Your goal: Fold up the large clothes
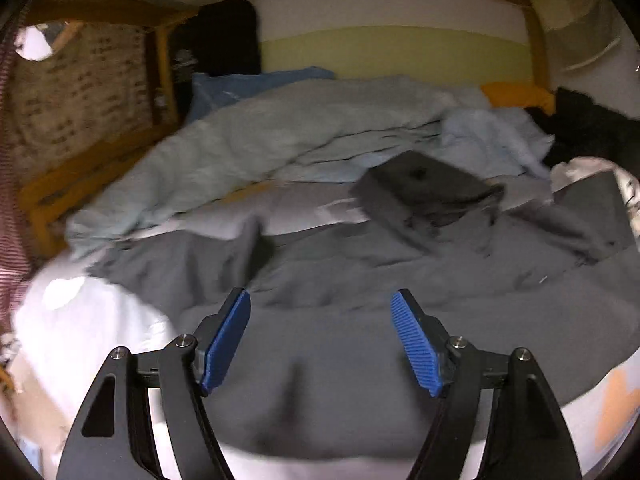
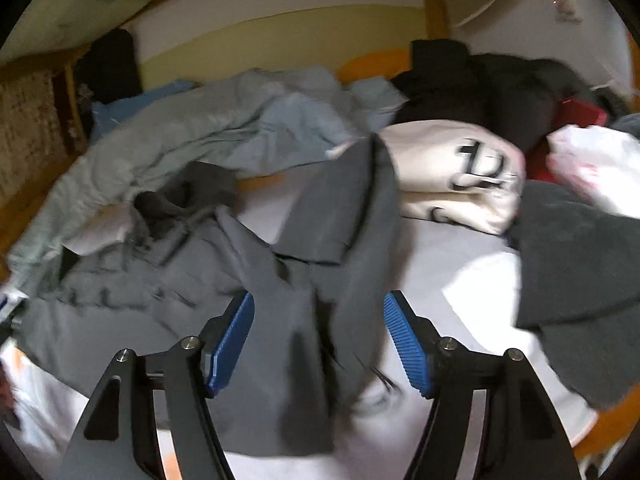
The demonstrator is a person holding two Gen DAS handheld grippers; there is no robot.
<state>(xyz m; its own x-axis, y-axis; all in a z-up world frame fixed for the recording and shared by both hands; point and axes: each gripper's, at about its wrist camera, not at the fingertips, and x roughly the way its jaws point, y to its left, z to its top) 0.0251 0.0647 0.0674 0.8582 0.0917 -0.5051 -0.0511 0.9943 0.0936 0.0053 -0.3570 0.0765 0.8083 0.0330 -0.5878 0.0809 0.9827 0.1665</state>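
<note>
Bed: white sheet (image 2: pixel 452 264) inside a wooden frame (image 1: pixel 100 160); laundry lies across most of it.
Pale grey-green cover (image 1: pixel 248 136): crumpled along the far side of the bed, reaching toward the left frame rail.
Dark grey garment (image 1: pixel 328 344): the large piece to be folded; it lies spread and wrinkled on the sheet directly below both grippers, one sleeve (image 2: pixel 352 200) thrown up toward the far pile, its hood or collar (image 1: pixel 424 192) bunched at the far end.
Black clothes heap (image 2: pixel 492 84): far right corner, behind the cream piece.
Cream garment with black lettering (image 2: pixel 460 168): folded, just beside the grey sleeve, on its right.
Second dark grey cloth (image 2: pixel 580 272): right edge of the bed, apart from the main garment.
Blue cloth (image 1: pixel 248 84): far left, behind the pale cover.
Left gripper (image 1: pixel 320 308): jaws spread wide, nothing between the blue pads (image 1: pixel 416 344), above the garment.
Right gripper (image 2: pixel 320 312): jaws spread wide; grey fabric shows in the gap, pads clear of it.
</note>
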